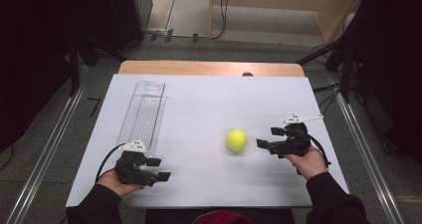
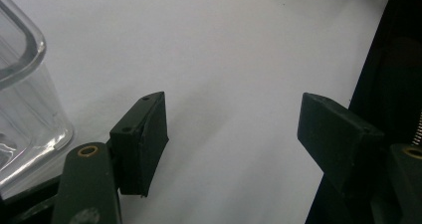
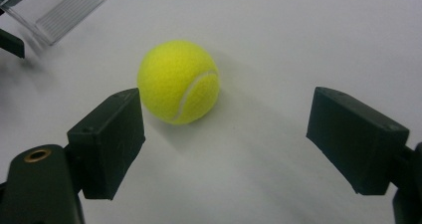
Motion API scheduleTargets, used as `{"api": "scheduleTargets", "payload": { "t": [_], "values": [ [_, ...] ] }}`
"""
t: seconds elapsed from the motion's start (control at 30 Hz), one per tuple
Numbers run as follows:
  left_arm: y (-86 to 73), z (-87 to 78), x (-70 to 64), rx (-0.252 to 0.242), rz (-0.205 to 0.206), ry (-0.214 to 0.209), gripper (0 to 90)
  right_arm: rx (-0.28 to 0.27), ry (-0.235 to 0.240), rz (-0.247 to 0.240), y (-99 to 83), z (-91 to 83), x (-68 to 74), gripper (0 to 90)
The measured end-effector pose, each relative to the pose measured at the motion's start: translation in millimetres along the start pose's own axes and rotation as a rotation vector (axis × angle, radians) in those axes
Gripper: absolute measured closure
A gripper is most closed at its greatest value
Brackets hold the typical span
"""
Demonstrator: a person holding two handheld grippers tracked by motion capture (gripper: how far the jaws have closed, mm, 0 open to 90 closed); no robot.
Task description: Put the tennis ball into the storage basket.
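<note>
A yellow tennis ball (image 1: 236, 140) lies on the white table top (image 1: 199, 109), right of centre. My right gripper (image 1: 269, 138) is open just to the right of it, jaws pointing left toward the ball. In the right gripper view the ball (image 3: 178, 81) sits beyond the jaws, close to the left one, with nothing between them (image 3: 226, 139). A long clear plastic tube container (image 1: 143, 112) lies on the table's left side. My left gripper (image 1: 158, 168) rests open near the front left, below the container. The container's rounded end (image 2: 25, 99) is at the left of the left gripper view.
The white board covers a wooden table whose far edge (image 1: 211, 67) shows behind it. Dark stands and cables surround the table on the floor. Bare white surface lies between the ball and the container.
</note>
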State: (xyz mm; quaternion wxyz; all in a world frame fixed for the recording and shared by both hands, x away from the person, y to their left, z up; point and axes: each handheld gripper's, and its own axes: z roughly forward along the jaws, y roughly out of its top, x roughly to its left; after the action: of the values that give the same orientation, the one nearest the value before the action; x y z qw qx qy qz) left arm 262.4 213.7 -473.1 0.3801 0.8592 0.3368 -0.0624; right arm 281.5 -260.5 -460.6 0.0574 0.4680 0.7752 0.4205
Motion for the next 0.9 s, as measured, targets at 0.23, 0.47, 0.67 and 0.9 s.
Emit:
{"api": "scheduleTargets", "payload": {
  "t": [0.23,0.47,0.67,0.9],
  "values": [
    [0.2,-0.5,0.8,0.000,-0.009,0.016,28.5,-0.001,0.012,0.000,4.4,1.8,1.0,13.1],
    [0.0,-0.6,0.6,-0.004,-0.011,0.033,28.2,0.011,0.023,-0.006,8.4,6.2,4.1,13.1],
    [0.3,-0.9,1.1,-0.009,-0.012,0.044,25.7,0.015,0.034,-0.005,13.5,7.5,5.8,13.1],
    [0.7,-1.4,0.0,-0.018,0.005,0.062,24.4,0.019,0.031,-0.015,21.1,9.2,9.7,13.0]
  ]
}}
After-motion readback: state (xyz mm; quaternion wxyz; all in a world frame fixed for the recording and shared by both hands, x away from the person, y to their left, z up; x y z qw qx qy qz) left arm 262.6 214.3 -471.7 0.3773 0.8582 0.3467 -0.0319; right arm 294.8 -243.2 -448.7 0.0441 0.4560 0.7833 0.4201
